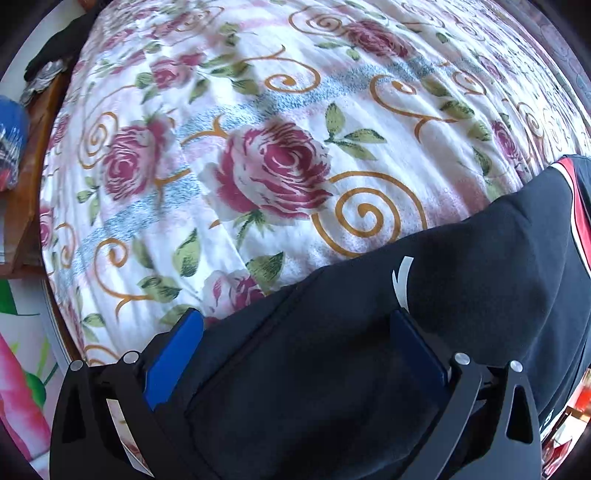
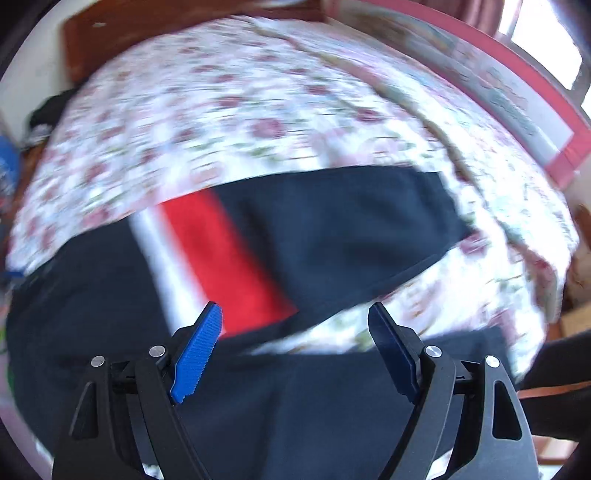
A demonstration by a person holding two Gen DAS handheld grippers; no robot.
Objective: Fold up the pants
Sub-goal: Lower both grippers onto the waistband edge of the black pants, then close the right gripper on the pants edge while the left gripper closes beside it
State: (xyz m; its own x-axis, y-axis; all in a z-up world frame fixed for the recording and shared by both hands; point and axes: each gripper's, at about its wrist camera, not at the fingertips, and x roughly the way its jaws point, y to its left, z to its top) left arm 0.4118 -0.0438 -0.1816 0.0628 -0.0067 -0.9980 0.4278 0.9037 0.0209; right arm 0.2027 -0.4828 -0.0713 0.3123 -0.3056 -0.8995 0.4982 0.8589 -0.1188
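One pair of black fabric pants point(image 1: 461, 295) with a red-and-white side stripe lies on one rose-printed white bedsheet point(image 1: 258, 110); two blue-padded black grippers, left point(image 1: 295, 332) and right point(image 2: 295, 325), above the pants.

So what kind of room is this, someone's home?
Most likely a bedroom in a home. A bed covered by a rose-print sheet fills both views, with a wooden frame at its far end and a window beside it. Black pants lie on the bed.

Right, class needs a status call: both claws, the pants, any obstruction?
Left claw open, astride the black pants. Right claw open, above the pants, view blurred. Floral bedsheet underneath, no obstruction seen.
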